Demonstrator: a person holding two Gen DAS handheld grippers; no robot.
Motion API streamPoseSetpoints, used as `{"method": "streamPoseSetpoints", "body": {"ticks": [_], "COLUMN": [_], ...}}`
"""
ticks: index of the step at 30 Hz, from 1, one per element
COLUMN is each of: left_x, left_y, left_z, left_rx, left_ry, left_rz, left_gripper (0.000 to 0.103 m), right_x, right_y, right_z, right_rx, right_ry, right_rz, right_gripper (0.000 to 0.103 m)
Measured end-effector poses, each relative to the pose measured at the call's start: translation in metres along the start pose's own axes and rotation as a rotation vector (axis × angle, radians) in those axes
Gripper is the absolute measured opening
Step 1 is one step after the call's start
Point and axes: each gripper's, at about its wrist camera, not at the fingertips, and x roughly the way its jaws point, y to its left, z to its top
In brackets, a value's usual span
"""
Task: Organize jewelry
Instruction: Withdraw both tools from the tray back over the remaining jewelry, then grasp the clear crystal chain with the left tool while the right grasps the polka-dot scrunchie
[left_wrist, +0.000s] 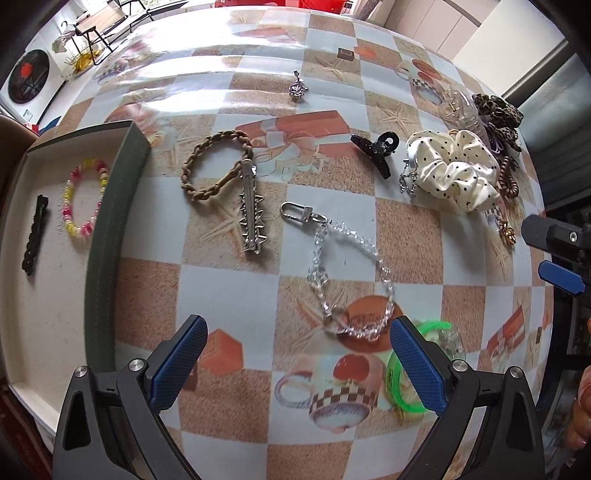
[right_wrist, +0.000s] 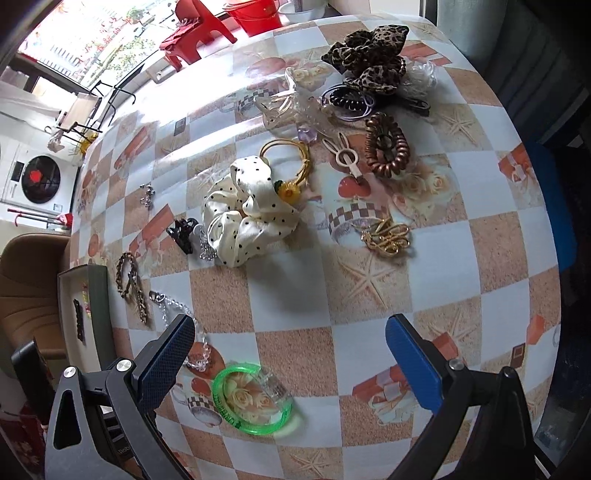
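Tongs on the left (left_wrist: 297, 360) stand spread and empty above the counter (left_wrist: 229, 280), the clear bead chain (left_wrist: 343, 273) just ahead between them. Right tongs (right_wrist: 290, 352) gape empty too, near a green bangle (right_wrist: 255, 398). A green-walled tray (left_wrist: 110, 229) is cut off at left; the transparent clips (right_wrist: 295, 103) are hard to make out.

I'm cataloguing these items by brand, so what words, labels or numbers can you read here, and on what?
Green bangle: dark lettering printed along its rim, too small and curved to read.
Right tool's body: partial white letters at the frame edge, cut off and unreadable.
Nothing else legible in either view.
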Motion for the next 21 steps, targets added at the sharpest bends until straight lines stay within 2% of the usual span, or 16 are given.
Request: {"method": "streamPoseSetpoints", "body": {"ticks": [2,6,12,16,18,20,21], "left_x": [0.008,0.019,0.025,0.028,0.030,0.030,0.031], "left_y": [-0.003,-0.008,-0.018,-0.023,-0.031,-0.037,-0.039], "left_z": [0.004,0.009,0.018,0.019,0.022,0.022,0.022], "left_rx": [-0.011,-0.065,-0.090,-0.074,-0.059,-0.044,-0.038], "left_ry": [0.022,0.039,0.031,0.019,0.020,0.022,0.021], "left_rz": [0.001,-0.006,0.008,0.057,0.090,0.111,0.116], "left_gripper": [0.089,0.089,0.089,0.089,0.089,0.089,0.089], "right_x": [0.005,0.017,0.035,0.048,0.053,0.057,0.056], "right_y": [0.000,0.003,0.011,0.016,0.018,0.019,0.020], "right_z": [0.008,0.022,0.041,0.045,0.045,0.045,0.045], "right_rx": [0.002,0.007,0.005,-0.006,-0.011,-0.010,-0.012], "right_ry": [-0.003,-0.001,0.001,0.013,0.022,0.029,0.024], "right_rz": [0.000,0.012,0.024,0.017,0.019,0.024,0.025], "right_gripper": [0.103,0.103,0.102,0.090,0.078,0.062,0.058]}}
